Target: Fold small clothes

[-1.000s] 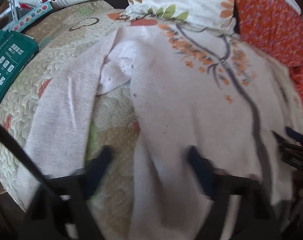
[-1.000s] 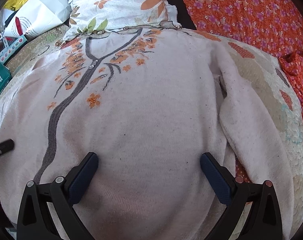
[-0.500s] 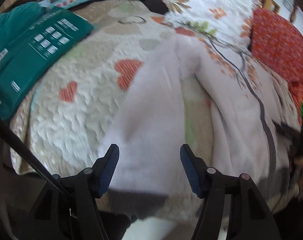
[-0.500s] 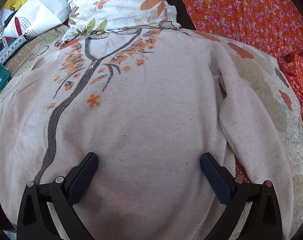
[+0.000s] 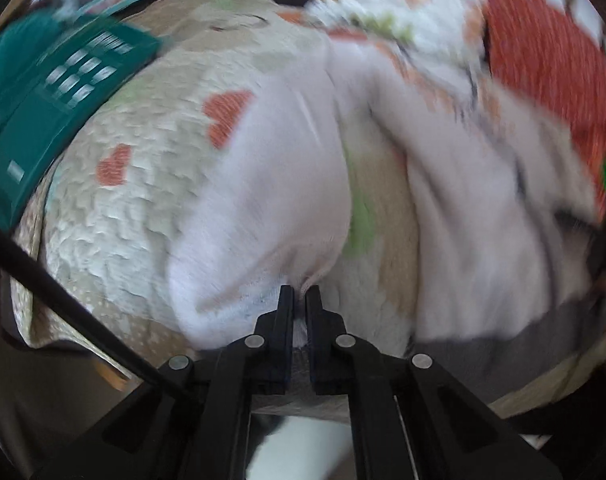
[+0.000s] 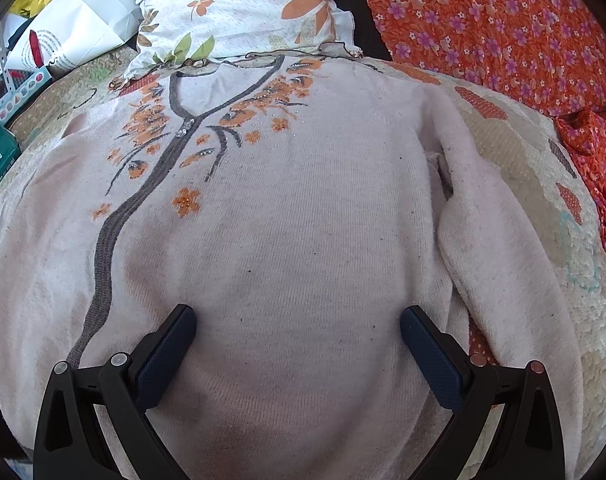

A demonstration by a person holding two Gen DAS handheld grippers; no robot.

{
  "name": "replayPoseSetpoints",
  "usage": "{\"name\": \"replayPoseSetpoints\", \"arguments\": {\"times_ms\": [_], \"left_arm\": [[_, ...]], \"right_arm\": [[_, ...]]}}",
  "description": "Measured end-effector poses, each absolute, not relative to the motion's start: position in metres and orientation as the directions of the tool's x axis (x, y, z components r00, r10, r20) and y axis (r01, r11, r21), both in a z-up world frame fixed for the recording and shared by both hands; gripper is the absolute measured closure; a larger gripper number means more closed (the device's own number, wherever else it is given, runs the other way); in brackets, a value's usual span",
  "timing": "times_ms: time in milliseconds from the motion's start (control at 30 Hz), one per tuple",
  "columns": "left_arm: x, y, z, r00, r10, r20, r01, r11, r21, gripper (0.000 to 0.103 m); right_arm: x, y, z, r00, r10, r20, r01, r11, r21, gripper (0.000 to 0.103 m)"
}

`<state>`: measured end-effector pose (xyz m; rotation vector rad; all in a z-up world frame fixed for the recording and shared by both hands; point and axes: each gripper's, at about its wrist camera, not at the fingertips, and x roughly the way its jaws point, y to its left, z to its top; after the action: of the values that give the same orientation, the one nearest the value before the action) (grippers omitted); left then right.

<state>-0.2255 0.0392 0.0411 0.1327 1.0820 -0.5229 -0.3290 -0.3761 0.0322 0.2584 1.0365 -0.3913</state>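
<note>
Left wrist view: left gripper [image 5: 299,294] has just closed, pinching the cuff end of the sweater's sleeve [image 5: 263,208], which lies on the quilt [image 5: 115,216].
Right wrist view: right gripper [image 6: 297,332] spread wide, holding nothing, over the sweater [image 6: 303,220] lying flat on the quilt, collar beside the floral pillow [image 6: 239,4].

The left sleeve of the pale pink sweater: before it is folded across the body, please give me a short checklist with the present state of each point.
1. left gripper has closed on the left sleeve near its cuff end: ok; its jaws have just been closing and cloth is pinched between them.
2. Grip takes the whole cuff: cannot tell, the picture is blurred.
3. Sweater body lies flat, front up: ok.
4. right gripper is open over the lower body, holding nothing: ok.
5. Right sleeve is folded in: not ok, it lies beside the body on the quilt.
6. Green box is clear of the sleeve: ok.
</note>
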Motion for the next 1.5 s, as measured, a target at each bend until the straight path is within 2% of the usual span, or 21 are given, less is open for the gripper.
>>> {"name": "replayPoseSetpoints", "arguments": {"times_ms": [67,100,133,200,333,500,567,633,667,733,800,933,1033,1133,1200,1233,1300,1367,1500], "left_arm": [[-0.215,0.049,0.063,0.347,-0.404,-0.846,0.443,0.866,-0.232,0.098],[-0.211,0.049,0.077,0.336,-0.444,-0.830,0.443,0.853,-0.277,0.098],[-0.209,0.047,0.088,0.322,-0.482,-0.815,0.447,0.836,-0.317,0.098],[-0.206,0.028,0.112,0.277,-0.564,-0.778,0.475,0.784,-0.400,0.098],[-0.210,-0.052,0.144,0.192,-0.658,-0.728,0.576,0.676,-0.459,0.098],[-0.219,-0.191,0.162,0.098,-0.732,-0.675,0.690,0.539,-0.484,0.096],[-0.221,-0.236,0.158,0.084,-0.736,-0.672,0.710,0.517,-0.477,0.087],[-0.217,-0.261,0.149,0.073,-0.720,-0.690,0.689,0.536,-0.487,0.068],[-0.217,-0.265,0.144,0.045,-0.730,-0.682,0.671,0.528,-0.521,0.064],[-0.222,-0.258,0.138,0.026,-0.743,-0.669,0.658,0.517,-0.547,0.044],[-0.223,-0.240,0.130,0.068,-0.712,-0.698,0.662,0.556,-0.503,0.036],[-0.205,-0.193,0.108,0.188,-0.611,-0.769,0.634,0.673,-0.381,0.035],[-0.181,-0.155,0.087,0.238,-0.565,-0.790,0.559,0.745,-0.364,0.035],[-0.158,-0.123,0.070,0.304,-0.518,-0.799,0.485,0.806,-0.338,0.035],[-0.147,-0.101,0.065,0.337,-0.499,-0.798,0.437,0.834,-0.337,0.035],[-0.142,-0.093,0.062,0.347,-0.494,-0.797,0.414,0.843,-0.342,0.035],[-0.135,-0.082,0.059,0.353,-0.489,-0.798,0.388,0.852,-0.351,0.035],[-0.131,-0.077,0.058,0.365,-0.469,-0.804,0.383,0.863,-0.330,0.035],[-0.133,-0.084,0.049,0.338,-0.433,-0.836,0.403,0.869,-0.287,0.035]], "right_arm": [[-0.327,-0.375,0.042,0.451,-0.171,-0.876,0.419,0.907,0.039,0.018],[-0.327,-0.375,0.053,0.464,-0.140,-0.875,0.407,0.911,0.070,0.035],[-0.328,-0.377,0.062,0.486,-0.117,-0.866,0.400,0.911,0.102,0.038],[-0.336,-0.383,0.087,0.555,-0.097,-0.826,0.400,0.902,0.162,0.038],[-0.362,-0.409,0.128,0.642,-0.138,-0.754,0.448,0.866,0.223,0.036],[-0.397,-0.454,0.131,0.639,-0.192,-0.745,0.556,0.784,0.275,0.035],[-0.405,-0.469,0.126,0.654,-0.160,-0.740,0.572,0.745,0.344,0.035],[-0.411,-0.483,0.120,0.686,-0.102,-0.720,0.567,0.696,0.441,0.035],[-0.410,-0.488,0.120,0.698,-0.081,-0.712,0.559,0.684,0.470,0.035],[-0.407,-0.491,0.115,0.720,-0.025,-0.694,0.530,0.666,0.526,0.035],[-0.399,-0.488,0.109,0.724,0.019,-0.689,0.505,0.667,0.549,0.034],[-0.373,-0.470,0.090,0.702,0.071,-0.709,0.473,0.698,0.538,0.034],[-0.349,-0.456,0.068,0.647,0.069,-0.759,0.478,0.739,0.475,0.035],[-0.325,-0.446,0.044,0.566,0.009,-0.825,0.514,0.778,0.361,0.035],[-0.313,-0.441,0.033,0.552,-0.009,-0.834,0.513,0.792,0.331,0.036],[-0.310,-0.437,0.035,0.555,-0.036,-0.831,0.506,0.807,0.303,0.041],[-0.303,-0.430,0.040,0.564,-0.023,-0.826,0.458,0.841,0.290,0.092],[-0.302,-0.428,0.053,0.582,-0.054,-0.811,0.450,0.853,0.265,0.095],[-0.308,-0.442,0.068,0.546,-0.247,-0.800,0.534,0.839,0.106,0.095]]}}
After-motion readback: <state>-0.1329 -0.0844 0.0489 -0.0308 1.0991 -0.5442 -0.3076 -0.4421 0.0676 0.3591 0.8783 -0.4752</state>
